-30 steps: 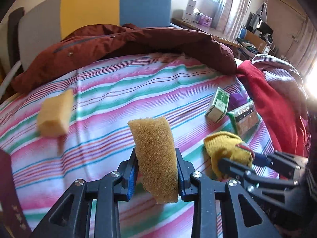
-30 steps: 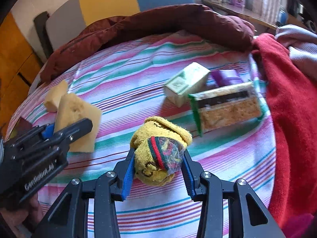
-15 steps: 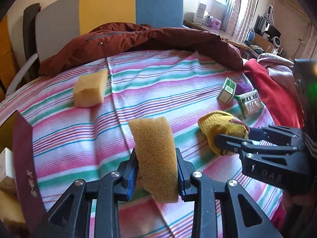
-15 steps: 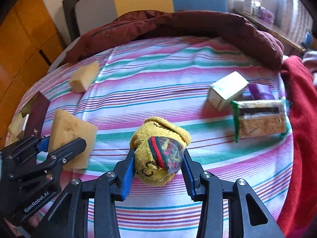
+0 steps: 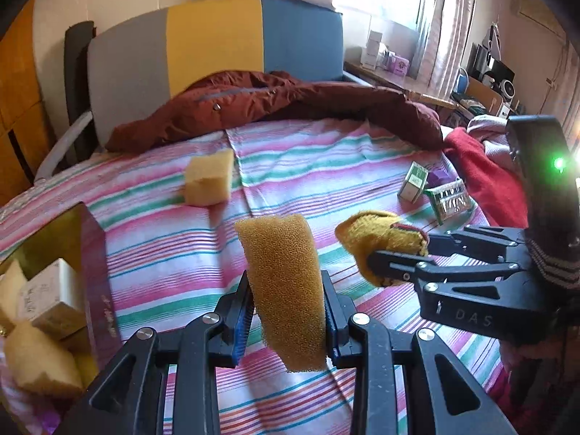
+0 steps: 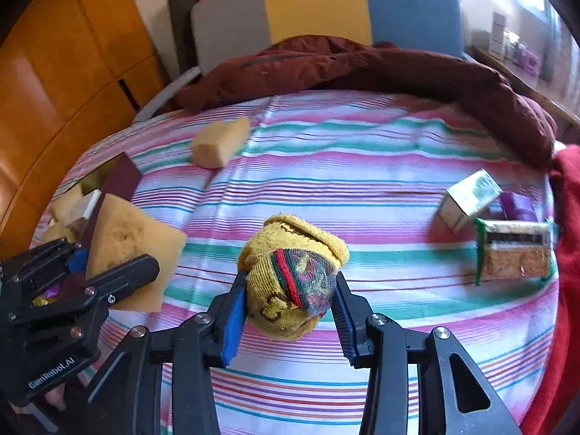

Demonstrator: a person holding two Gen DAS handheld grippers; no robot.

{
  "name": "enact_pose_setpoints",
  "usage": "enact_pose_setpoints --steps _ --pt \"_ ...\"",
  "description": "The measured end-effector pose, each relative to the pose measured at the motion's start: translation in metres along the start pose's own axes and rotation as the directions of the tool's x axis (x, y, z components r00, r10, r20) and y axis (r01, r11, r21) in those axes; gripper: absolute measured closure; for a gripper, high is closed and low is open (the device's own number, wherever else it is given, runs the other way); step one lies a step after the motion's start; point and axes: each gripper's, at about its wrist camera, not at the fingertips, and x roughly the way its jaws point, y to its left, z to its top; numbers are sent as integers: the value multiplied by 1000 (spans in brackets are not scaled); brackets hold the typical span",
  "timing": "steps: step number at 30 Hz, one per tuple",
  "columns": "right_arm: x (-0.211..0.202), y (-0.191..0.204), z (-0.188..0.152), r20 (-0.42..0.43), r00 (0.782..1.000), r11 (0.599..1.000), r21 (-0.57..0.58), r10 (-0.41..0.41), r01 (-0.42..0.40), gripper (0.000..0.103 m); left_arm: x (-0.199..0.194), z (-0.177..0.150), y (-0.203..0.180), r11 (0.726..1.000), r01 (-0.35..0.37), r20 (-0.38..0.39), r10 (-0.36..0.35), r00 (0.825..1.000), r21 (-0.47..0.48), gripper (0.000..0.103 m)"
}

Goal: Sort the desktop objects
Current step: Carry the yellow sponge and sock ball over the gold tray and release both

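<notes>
A bed under a pink, green and white striped sheet (image 6: 362, 181) carries 1 loose yellow sponge (image 6: 221, 143), a maroon open box (image 5: 92, 253) at its left edge, a dark red jacket (image 5: 290, 105) along the back, and a small green-white carton (image 6: 469, 197) touching a clear packet (image 6: 514, 253) beside red cloth (image 5: 485, 177).

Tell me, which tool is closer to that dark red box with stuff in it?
Left. The left tool, holding a sponge, is beside the box; the right tool, holding a rolled sock, is farther away.
</notes>
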Motion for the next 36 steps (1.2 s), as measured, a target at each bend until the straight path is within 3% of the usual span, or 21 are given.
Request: enact_pose_setpoints --steps 14,36 --pt "-8 31 -1 40 991 988 -92 126 -122 59 -49 -10 32 997 -61 72 64 995 -37 70" --pt "0 87 -6 -22 973 965 -126 231 -232 59 -87 -43 103 978 -124 72 138 988 -171 70"
